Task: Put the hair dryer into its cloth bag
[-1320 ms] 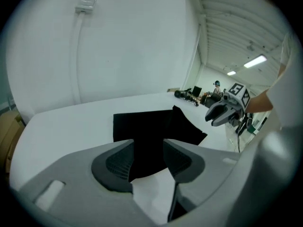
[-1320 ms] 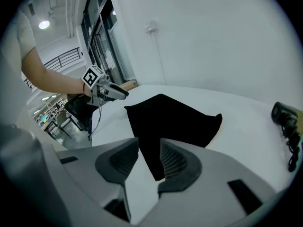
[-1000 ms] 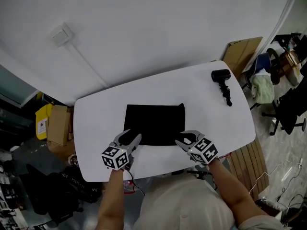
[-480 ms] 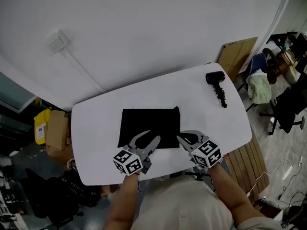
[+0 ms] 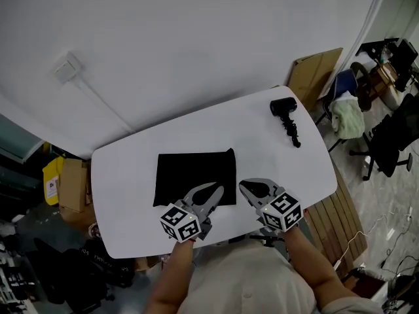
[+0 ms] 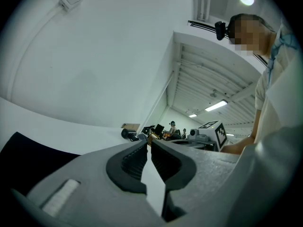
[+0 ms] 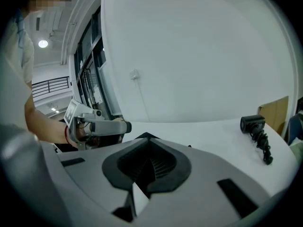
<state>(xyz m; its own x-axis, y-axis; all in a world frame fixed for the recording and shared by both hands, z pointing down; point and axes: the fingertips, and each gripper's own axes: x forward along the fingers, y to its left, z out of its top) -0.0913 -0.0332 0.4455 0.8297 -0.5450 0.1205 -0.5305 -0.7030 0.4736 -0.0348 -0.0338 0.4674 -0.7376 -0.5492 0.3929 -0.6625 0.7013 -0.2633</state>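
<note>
**Both grippers hanging at the bag's near edge, hair dryer lying at the far right corner**

The black cloth bag (image 5: 193,175) is lying flat on the white table (image 5: 124,175), left of the middle and closer to the near edge than to the far one. Its mouth cannot be made out. The hair dryer (image 5: 286,113) is resting well apart from it, by the table's far right corner, with its black body towards the far edge and its cord trailing towards the right edge.

The left gripper (image 5: 217,190) is hanging over the bag's near right part and pointing almost level across the table. Its jaws have just been closing and are now standing only a narrow slit apart. The white tabletop is showing through that slit, and no cloth is sitting between the pads, so this gripper is grasping nothing.

The right gripper (image 5: 243,185) is hovering just beside the bag's right edge, near the table's near edge, and tilting slightly downwards. It is clenched, its pads meeting at the tips. A dark peak of the bag is showing just past those tips, and whether any cloth is nipped there cannot be told.

Beyond the far right corner, a flattened cardboard box (image 5: 315,74) is leaning against the wall.
</note>
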